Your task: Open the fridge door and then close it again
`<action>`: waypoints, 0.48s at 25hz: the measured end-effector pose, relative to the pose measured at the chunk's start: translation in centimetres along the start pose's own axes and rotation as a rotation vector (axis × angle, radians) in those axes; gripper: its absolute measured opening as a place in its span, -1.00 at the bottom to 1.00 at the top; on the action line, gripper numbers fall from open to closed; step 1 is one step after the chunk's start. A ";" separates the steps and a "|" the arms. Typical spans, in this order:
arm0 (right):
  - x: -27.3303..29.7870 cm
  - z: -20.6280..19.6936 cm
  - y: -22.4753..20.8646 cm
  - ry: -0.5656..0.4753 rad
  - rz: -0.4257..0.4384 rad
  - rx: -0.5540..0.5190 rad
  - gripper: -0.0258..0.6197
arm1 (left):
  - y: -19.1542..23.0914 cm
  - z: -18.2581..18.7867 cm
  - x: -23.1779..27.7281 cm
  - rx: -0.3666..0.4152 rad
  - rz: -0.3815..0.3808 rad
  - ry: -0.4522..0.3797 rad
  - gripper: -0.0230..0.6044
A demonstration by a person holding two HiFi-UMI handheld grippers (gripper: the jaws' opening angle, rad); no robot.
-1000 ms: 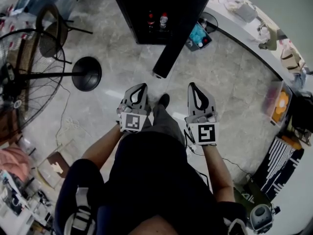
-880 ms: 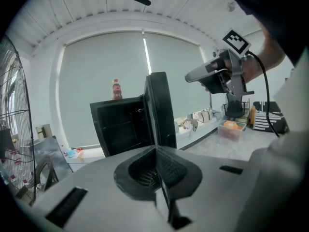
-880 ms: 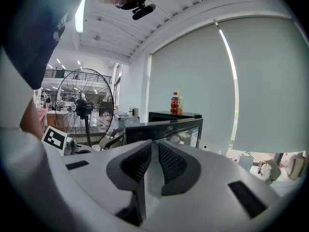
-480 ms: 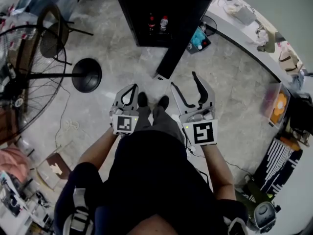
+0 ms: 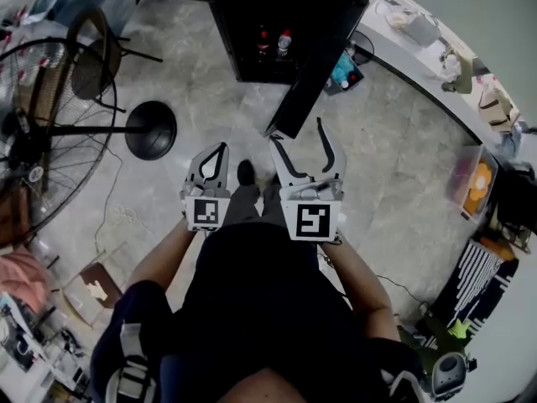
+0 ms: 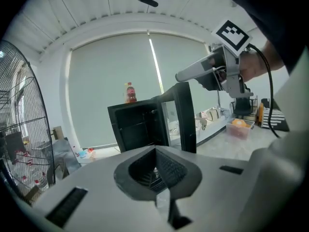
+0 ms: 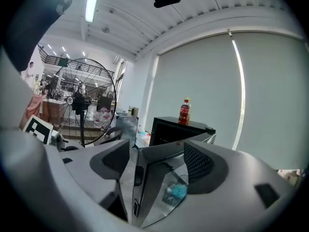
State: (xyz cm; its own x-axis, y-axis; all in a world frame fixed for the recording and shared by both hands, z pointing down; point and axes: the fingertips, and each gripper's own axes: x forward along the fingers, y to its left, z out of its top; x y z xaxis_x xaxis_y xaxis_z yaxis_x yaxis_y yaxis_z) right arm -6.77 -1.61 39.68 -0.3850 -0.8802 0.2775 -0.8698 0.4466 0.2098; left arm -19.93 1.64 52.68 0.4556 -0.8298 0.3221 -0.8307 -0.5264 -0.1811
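Note:
The black fridge stands at the top of the head view with its door swung out toward me. Bottles show inside, and a red bottle stands on top. My right gripper is open, its jaws still opening, just short of the door's free edge. In the right gripper view that door edge stands ahead between the jaws, and no pad touches it. My left gripper is shut on nothing, left of the door. The left gripper view shows the open fridge ahead.
A large floor fan with a round base stands at the left, and a chair behind it. A white counter with clutter curves along the right. A box with an orange lid lies beside it. My feet are below the door.
The right gripper's jaws went from shut to wide open. It shifted left and up toward the door's free edge. The left gripper drifted left, still shut.

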 end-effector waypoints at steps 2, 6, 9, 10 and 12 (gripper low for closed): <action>0.8 -0.6 0.2 0.008 -0.029 0.032 0.18 | 0.7 0.0 -0.1 0.005 0.004 -0.002 -0.86; 2.1 -1.8 0.5 0.035 -0.079 0.088 0.18 | 1.7 0.3 -0.3 0.026 0.003 -0.005 -0.86; 2.8 -2.1 0.4 0.034 -0.128 0.117 0.19 | 2.4 0.4 -0.5 0.022 0.003 -0.006 -0.86; 3.0 -2.1 0.2 0.028 -0.151 0.121 0.19 | 2.7 0.4 -0.6 0.024 0.003 -0.006 -0.86; 3.2 -2.1 -0.2 0.016 -0.196 0.119 0.22 | 3.1 0.5 -0.8 0.028 0.003 -0.007 -0.85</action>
State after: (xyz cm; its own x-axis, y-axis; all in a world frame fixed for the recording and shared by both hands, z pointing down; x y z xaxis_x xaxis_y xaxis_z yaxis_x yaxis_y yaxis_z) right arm -7.18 -4.20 42.54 -0.2013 -0.9452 0.2572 -0.9581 0.2446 0.1490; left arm -22.72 0.56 51.42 0.4557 -0.8325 0.3151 -0.8227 -0.5291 -0.2080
